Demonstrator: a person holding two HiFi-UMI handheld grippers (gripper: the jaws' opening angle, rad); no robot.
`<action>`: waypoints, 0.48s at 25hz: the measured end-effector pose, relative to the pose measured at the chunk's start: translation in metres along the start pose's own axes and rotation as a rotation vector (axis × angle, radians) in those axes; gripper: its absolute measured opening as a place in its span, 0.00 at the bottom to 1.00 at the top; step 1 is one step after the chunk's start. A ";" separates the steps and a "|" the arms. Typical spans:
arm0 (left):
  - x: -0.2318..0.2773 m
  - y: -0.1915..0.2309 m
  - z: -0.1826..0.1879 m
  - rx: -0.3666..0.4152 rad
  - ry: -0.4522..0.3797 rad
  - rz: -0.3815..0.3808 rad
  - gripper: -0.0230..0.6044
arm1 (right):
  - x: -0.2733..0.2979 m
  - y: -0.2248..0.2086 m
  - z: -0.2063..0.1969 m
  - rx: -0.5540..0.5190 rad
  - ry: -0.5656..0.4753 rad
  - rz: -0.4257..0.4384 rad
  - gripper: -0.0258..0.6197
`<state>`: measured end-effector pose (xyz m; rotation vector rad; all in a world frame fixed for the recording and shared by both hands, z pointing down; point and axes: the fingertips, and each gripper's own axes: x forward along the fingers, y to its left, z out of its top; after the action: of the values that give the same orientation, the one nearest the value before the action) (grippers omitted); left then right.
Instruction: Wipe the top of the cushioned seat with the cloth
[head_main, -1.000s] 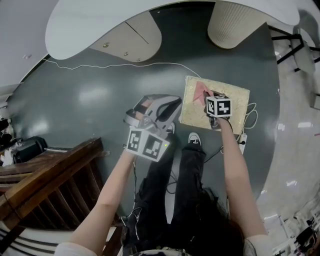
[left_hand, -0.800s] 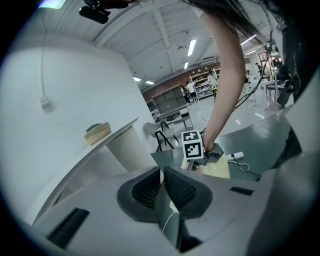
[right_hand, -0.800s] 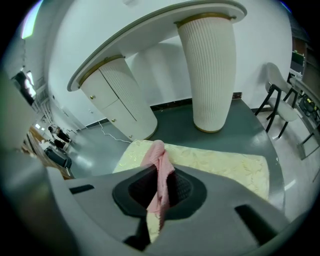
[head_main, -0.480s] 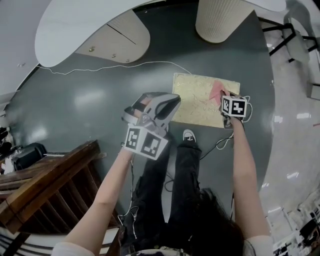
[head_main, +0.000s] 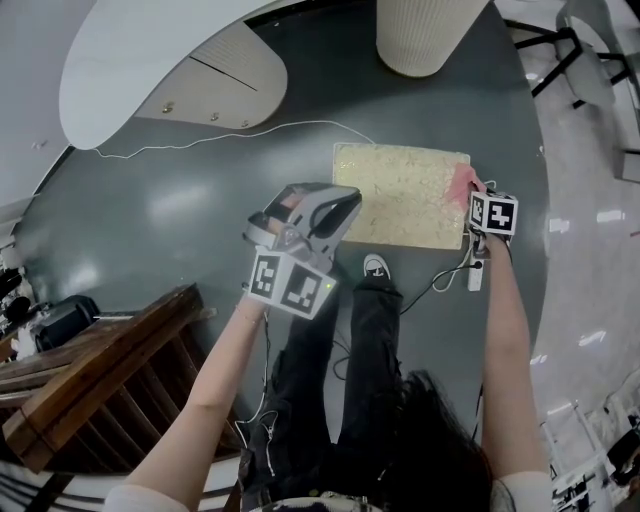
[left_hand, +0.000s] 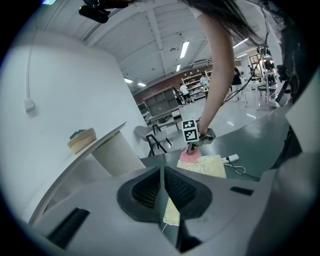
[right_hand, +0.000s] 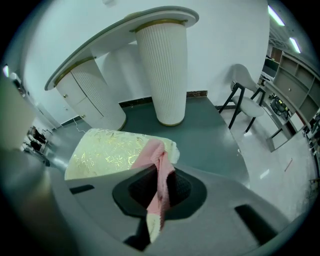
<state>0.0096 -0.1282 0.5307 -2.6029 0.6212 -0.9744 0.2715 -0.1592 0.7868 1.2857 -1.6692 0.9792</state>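
Head view puts your right gripper (head_main: 474, 200) at the 3 o'clock edge of the seat (head_main: 400, 195), fingers clamped on a thin fold of the pink cloth (head_main: 462, 184), which lies on that edge. Push out past it and the cloth likely drops off the side, wiping nothing. Your left gripper (head_main: 318, 212), fingers together and empty, hangs at the seat's 9 o'clock.

My left gripper (left_hand: 163, 170) and right gripper (right_hand: 159, 167) are grey shells with black ribbed pads (left_hand: 145, 188) and black-and-white marker cubes (head_main: 290, 283); I wear black trousers (head_main: 345, 400), pale sleeves (head_main: 135, 498) and, at the trousers' twelve o'clock, a white shoe (head_main: 376, 267).
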 end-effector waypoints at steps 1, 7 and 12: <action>0.001 -0.001 0.000 0.000 0.001 -0.003 0.08 | -0.001 -0.004 -0.002 0.006 0.003 -0.006 0.06; 0.005 -0.002 0.004 0.001 0.001 -0.008 0.08 | -0.012 -0.003 0.001 0.010 -0.024 0.030 0.06; -0.001 0.003 0.001 -0.003 0.007 0.002 0.08 | -0.031 0.039 0.018 -0.037 -0.101 0.137 0.06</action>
<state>0.0090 -0.1300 0.5279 -2.6018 0.6270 -0.9829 0.2359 -0.1577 0.7474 1.2273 -1.8650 0.9723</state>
